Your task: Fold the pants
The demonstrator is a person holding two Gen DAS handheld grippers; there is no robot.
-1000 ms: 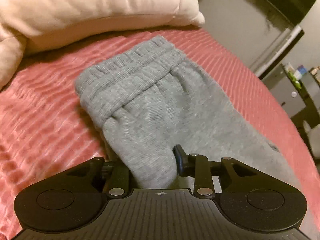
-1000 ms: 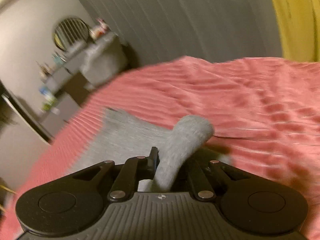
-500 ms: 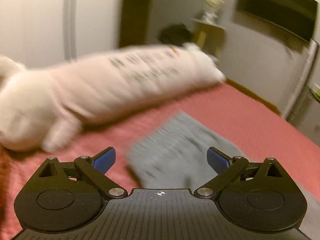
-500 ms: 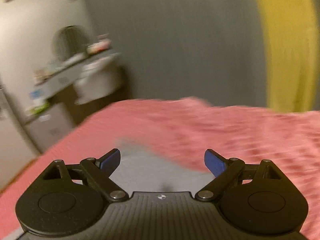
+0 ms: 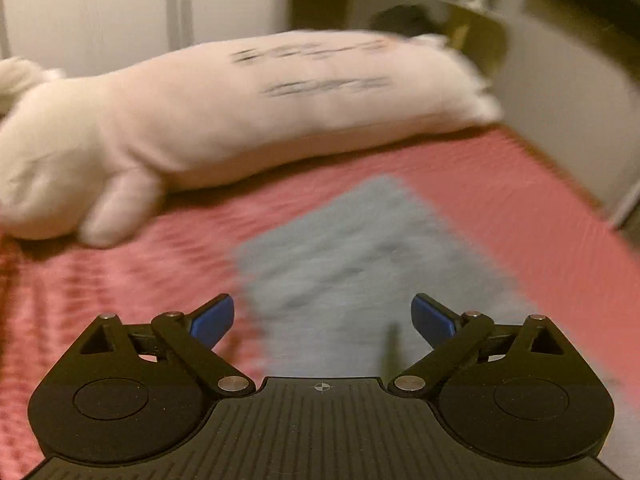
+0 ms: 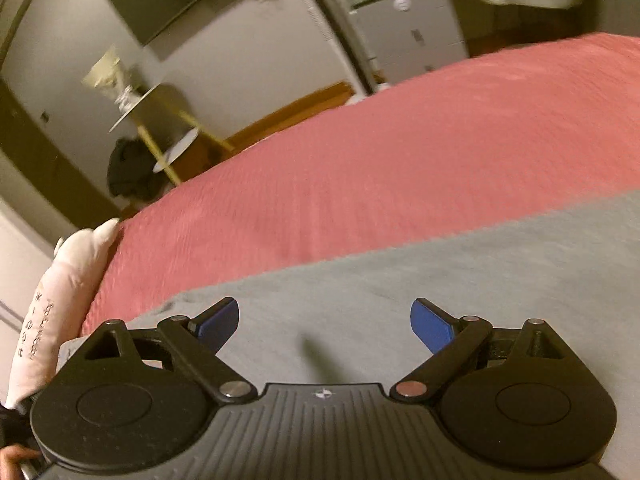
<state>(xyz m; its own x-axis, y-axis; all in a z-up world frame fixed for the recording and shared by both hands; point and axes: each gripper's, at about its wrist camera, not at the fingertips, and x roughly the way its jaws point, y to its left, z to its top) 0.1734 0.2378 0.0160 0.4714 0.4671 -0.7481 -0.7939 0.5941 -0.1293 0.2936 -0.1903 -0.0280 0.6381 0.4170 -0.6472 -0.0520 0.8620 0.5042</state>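
Having let go of the grey pants (image 5: 352,264), both grippers stood wide apart and empty. Left gripper (image 5: 322,320) and right gripper (image 6: 325,322) hovered over one pair of pants, beside one pillow (image 5: 240,108).

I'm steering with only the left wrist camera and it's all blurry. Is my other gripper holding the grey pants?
Observer: No. The right gripper has its jaws wide apart, with nothing between them, above the grey knit pants.
Operator: Is there stuff next to the pants on that side?
Observer: Only bare pink ribbed bedspread beyond the pants' edge.
Operator: What's past the bed?
Observer: A small grey fridge stands against the wall there.
Operator: Can you read the long cream plush pillow?
Observer: Not clearly; the right view shows only one end of the pillow, with small dark letters.
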